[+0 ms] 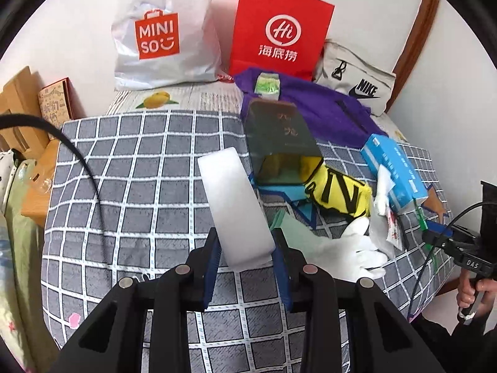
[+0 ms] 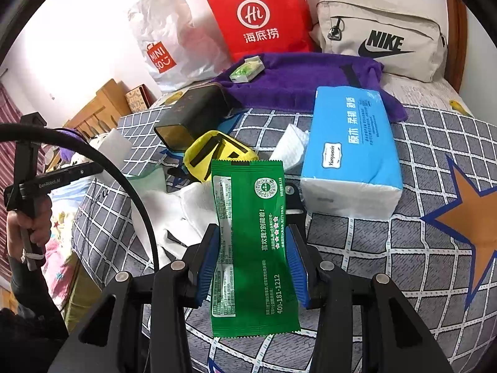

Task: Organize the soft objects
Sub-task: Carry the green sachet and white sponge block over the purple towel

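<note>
Left gripper [image 1: 247, 259] clamps a white foam block [image 1: 233, 202]; right gripper [image 2: 253, 261] pinches a green sachet [image 2: 251, 242].
Both seem light and squashy; mid-body grips suit, sachet tip toward 12 o'clock.

Red bag [image 1: 279, 28] handles cut off at top edge. Purple towel [image 2: 310, 77] hides Nike pouch [image 2: 382, 37] bottom. Green sachet [image 2: 251, 248] small print too tiny to read.

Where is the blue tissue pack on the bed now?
In the right wrist view the blue tissue pack lies right of centre on the checked bedcover, in front of the purple towel, beside the yellow cloth.
</note>
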`<state>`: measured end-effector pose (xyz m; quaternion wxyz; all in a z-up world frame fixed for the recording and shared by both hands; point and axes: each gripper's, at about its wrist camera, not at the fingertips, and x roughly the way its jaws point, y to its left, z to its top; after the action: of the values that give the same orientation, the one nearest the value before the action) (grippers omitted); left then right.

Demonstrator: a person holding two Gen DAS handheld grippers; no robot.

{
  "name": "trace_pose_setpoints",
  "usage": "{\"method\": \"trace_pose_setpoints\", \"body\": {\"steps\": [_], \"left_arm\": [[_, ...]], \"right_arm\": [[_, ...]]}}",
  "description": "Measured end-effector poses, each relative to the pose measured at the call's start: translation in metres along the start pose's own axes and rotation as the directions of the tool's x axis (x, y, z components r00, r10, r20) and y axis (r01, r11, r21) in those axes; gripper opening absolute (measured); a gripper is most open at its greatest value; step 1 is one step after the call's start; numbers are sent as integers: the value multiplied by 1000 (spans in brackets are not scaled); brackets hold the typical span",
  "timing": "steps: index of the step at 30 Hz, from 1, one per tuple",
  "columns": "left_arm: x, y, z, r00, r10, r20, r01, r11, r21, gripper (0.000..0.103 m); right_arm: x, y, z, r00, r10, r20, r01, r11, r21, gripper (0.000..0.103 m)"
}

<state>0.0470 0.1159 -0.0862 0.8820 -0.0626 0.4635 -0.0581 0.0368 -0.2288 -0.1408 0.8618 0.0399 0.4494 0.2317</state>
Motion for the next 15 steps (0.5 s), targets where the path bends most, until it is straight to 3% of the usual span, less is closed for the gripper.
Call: {"method": "trace_pose_setpoints", "body": {"steps": [15], "left_arm": [[11,-17,54,999,-35,38,34,999,26,31]], "right_arm": [[-20,-5,39,998,-30,62,32,999,-30,43]]}}
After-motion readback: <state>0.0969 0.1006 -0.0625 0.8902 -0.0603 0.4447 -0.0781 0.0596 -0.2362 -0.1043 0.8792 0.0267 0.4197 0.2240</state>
